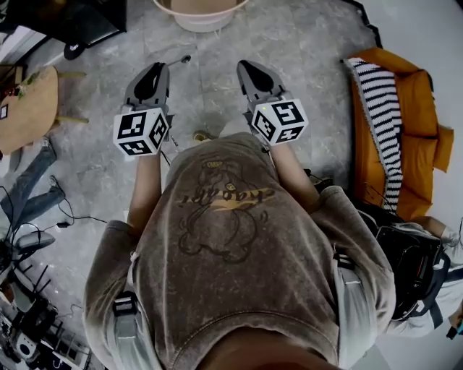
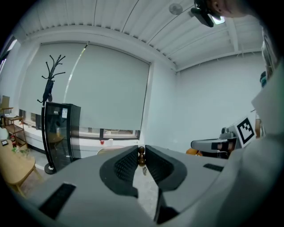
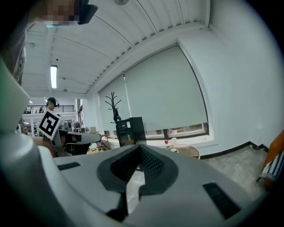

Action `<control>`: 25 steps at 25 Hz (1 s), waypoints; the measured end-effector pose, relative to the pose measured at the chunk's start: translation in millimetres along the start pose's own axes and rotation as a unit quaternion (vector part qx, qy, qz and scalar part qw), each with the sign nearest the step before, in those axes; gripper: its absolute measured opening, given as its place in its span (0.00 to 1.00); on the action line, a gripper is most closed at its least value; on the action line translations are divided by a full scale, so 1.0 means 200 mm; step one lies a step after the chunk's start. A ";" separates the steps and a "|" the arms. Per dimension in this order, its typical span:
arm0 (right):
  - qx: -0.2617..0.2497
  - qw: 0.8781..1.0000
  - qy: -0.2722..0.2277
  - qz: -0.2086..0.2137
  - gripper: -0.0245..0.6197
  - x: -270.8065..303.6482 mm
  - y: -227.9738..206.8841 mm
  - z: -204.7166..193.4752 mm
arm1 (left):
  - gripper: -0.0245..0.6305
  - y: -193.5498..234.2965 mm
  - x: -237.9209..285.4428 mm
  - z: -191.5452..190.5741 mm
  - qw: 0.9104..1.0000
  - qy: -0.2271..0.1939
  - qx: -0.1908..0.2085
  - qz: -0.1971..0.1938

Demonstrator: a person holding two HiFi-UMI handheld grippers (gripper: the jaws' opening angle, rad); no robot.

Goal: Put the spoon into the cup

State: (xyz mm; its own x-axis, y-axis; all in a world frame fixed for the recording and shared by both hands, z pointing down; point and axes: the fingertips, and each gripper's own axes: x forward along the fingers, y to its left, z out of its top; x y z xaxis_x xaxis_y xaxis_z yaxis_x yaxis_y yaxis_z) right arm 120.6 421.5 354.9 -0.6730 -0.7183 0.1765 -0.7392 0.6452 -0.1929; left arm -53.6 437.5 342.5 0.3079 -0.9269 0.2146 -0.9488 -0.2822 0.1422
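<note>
Grey marbled floor fills most of the head view, and the person's brown printed T-shirt takes the lower middle. Up and left of centre, the left tongs are drawn narrow onto a thin spoon with a dark brown turned-wood knob, which juts from their tips toward the upper right. In the left gripper view the spoon's knob stands pinched between the ribbed pads at mid-frame. Right of centre, the right tongs point the same way. In the right gripper view their pads meet with nothing between them. A round beige bench sits at the top edge, well apart from both tongs. In the right gripper view, a small white vessel just above the bench's rim may be the cup, but it is too small to tell. An orange sofa with a black-and-white striped cloth lies at the right edge.
</note>
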 end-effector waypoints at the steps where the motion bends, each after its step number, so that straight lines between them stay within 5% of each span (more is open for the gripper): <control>1: 0.001 1.000 -0.002 -0.003 0.07 0.00 0.01 -0.01 | 0.13 0.00 -0.01 0.00 1.000 0.000 0.004 -0.004; 25: -0.008 1.000 -0.002 -0.007 0.07 0.27 0.05 -0.02 | 0.13 0.23 0.13 0.01 1.000 -0.006 0.002 -0.019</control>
State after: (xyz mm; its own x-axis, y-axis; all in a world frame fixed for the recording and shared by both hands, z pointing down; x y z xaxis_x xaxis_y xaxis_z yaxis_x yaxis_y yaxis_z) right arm 77.1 390.4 365.5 -0.6624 -0.7282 0.1760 -0.7490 0.6392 -0.1743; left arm -89.9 400.2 352.5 0.3434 -0.9181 0.1978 -0.9365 -0.3186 0.1467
